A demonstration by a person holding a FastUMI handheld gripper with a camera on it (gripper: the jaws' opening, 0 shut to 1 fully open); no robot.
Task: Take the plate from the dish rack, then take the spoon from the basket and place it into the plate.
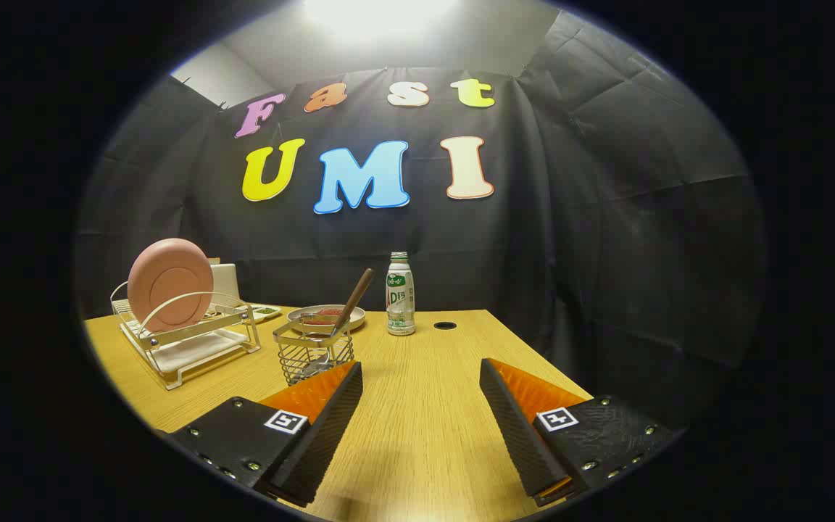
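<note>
The hand-held gripper [421, 373] hangs low over the near part of the wooden bench [417, 435], its two fingers spread wide apart with nothing between them but bare wood. Just beyond the left finger stands a small wire basket [314, 353], and the spoon [352, 301] leans in it, handle up and tilted to the right. Farther left is the dish rack [189, 341], with the pink plate [169, 283] standing on edge in it. Behind the basket lies a shallow dish [325, 316] with something red in it. To its right, beyond the gap between the fingers, a small bottle [400, 293] stands upright, and right of that a round hole [445, 325] is cut in the bench.
</note>
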